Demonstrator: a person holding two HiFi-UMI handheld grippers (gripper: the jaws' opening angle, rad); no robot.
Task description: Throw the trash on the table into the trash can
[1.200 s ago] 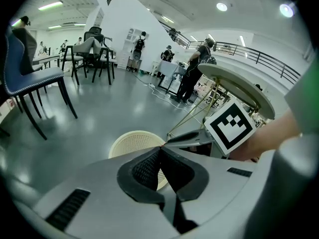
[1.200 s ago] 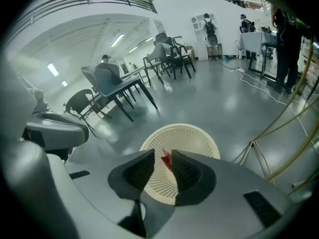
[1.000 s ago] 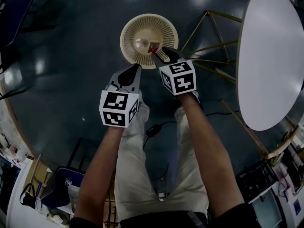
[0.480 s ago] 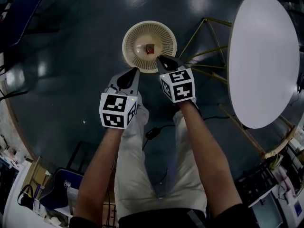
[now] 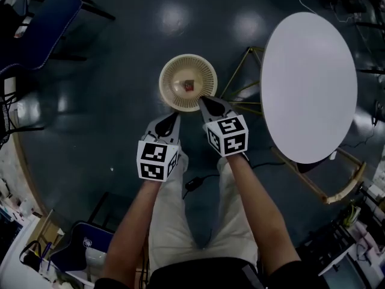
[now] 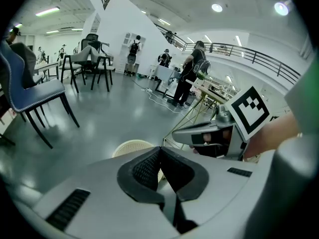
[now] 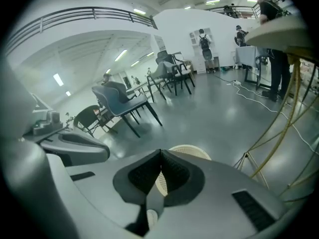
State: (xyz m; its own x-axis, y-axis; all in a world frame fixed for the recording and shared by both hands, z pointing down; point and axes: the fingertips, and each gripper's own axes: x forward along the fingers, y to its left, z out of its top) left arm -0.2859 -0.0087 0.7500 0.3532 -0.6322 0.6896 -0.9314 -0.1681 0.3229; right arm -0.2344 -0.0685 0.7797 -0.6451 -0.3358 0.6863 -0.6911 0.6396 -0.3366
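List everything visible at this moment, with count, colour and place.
trash can: one, cream, perforated, on the dark floor ahead of both grippers
trash: one small red piece, inside the trash can
table: one, white round top on yellow wire legs, right of the trash can
chair: one, blue, upper left of the head view
cable: one, black, on the floor between the person's legs
people: several, dark clothes, standing far back in the left gripper view
left gripper: one, grey with black-and-white marker cube, jaws shut, empty
right gripper: one, same colours, jaws just closed with nothing between, beside the can's near rim
arms: two, bare, lower centre
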